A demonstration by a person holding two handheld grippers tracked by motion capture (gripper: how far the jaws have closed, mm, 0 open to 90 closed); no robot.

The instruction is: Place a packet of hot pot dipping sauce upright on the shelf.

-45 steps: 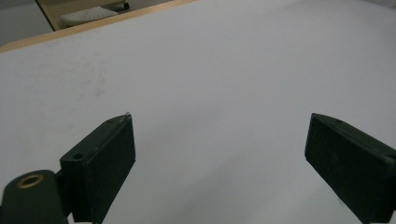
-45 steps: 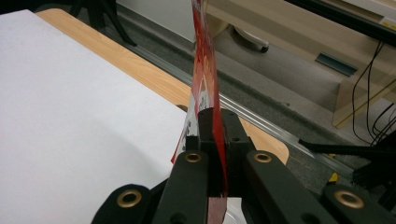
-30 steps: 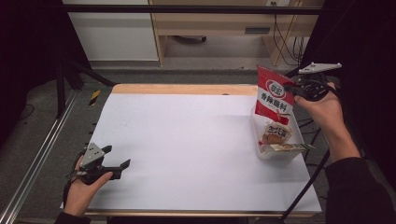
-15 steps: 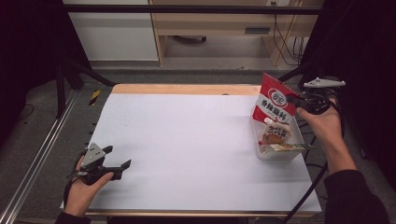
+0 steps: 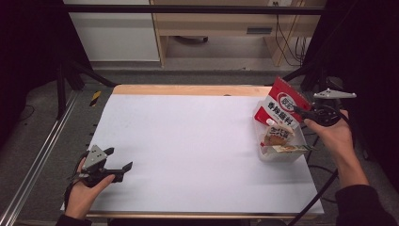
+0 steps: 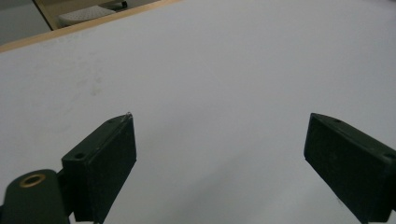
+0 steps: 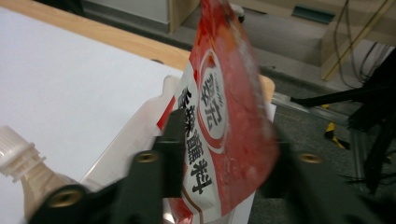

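The red pouch [image 5: 282, 106] leans upright in the clear bin [image 5: 281, 155] at the table's [image 5: 188, 141] right edge, between the right gripper's [image 5: 301, 112] just-loosened, half-open jaws—its long axis tilted up-left—atop other packets [image 5: 277, 136], while the left gripper [image 5: 123, 170] rests open, well apart.

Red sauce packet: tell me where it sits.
In the high view, the red sauce packet stands at the table's right edge, in the clear bin, between the right gripper's jaws.
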